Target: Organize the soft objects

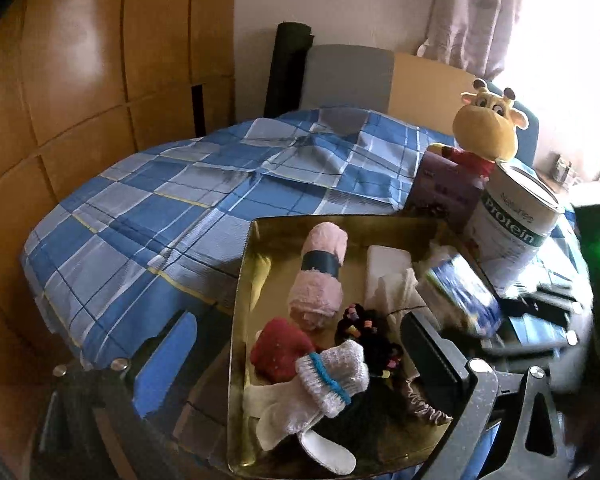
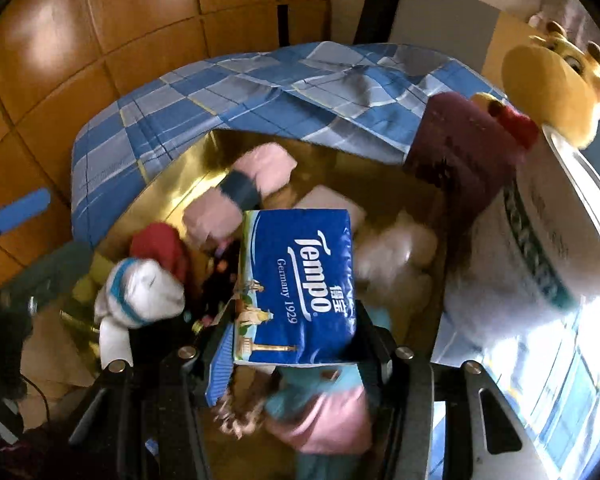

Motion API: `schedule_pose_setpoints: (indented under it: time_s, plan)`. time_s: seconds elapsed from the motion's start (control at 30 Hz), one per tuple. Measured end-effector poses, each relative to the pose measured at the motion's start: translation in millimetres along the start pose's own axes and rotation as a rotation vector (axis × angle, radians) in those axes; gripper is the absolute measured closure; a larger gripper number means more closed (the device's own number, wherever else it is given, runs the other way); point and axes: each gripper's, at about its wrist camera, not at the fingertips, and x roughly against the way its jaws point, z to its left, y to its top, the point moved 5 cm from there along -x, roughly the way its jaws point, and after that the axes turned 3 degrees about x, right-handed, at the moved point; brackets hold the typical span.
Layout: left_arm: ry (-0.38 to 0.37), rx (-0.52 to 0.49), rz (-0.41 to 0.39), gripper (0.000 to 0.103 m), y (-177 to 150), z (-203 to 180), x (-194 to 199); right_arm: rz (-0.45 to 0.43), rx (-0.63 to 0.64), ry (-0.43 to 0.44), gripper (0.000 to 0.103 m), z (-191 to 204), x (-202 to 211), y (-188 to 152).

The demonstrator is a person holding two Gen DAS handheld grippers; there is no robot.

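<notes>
Currently right gripper (image 2: 296, 344) pinching blue Tempo tissue pack (image 2: 300, 284), hovering over gold shiny tray (image 1: 240, 280), right of pink rolled towel (image 1: 320, 276). Left gripper (image 1: 300, 364) spread, empty, near edge of tray. Risk: soft pack buckling, slipping out; could also knock white protein can (image 1: 512, 224) at far right.

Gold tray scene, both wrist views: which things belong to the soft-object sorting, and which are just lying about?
Part of the job:
- Tempo tissue pack, clamped in the right gripper
- gold tray
- pink rolled towel
- white sock
- red cloth
- black beaded hair ties
- left gripper, open

Just lying about:
- protein can
- giraffe plush
- purple box
- checked blanket
</notes>
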Motion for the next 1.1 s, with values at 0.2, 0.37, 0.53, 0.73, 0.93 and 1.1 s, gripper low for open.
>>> schedule_pose_setpoints:
  time_s: [0.2,0.37,0.53,0.73,0.93,1.1]
  plan:
    - [0.036,0.013,0.005,0.000,-4.4,3.6,-3.7,-0.044,0.030,-0.029,0.051,28.4,5.5,-21.1]
    - [0.041,0.000,-0.009,0.000,-6.7,0.3,1.5,-0.052,0.087,-0.123,0.051,38.5,-5.3,-25.8]
    - [0.052,-0.003,-0.023,0.000,-7.0,1.3,5.9,-0.035,0.082,-0.214,0.051,25.9,-18.7,-24.9]
    - [0.055,0.018,-0.016,0.000,-7.6,6.8,4.4,-0.055,0.082,-0.188,0.049,24.7,-13.2,-27.9]
    - [0.066,0.023,-0.014,0.000,-9.0,8.3,4.3,-0.082,0.107,-0.181,0.036,37.2,-10.8,-33.4]
    - [0.065,0.049,-0.009,0.000,-10.7,12.6,4.5,-0.122,0.035,-0.138,0.025,35.7,1.3,-34.1]
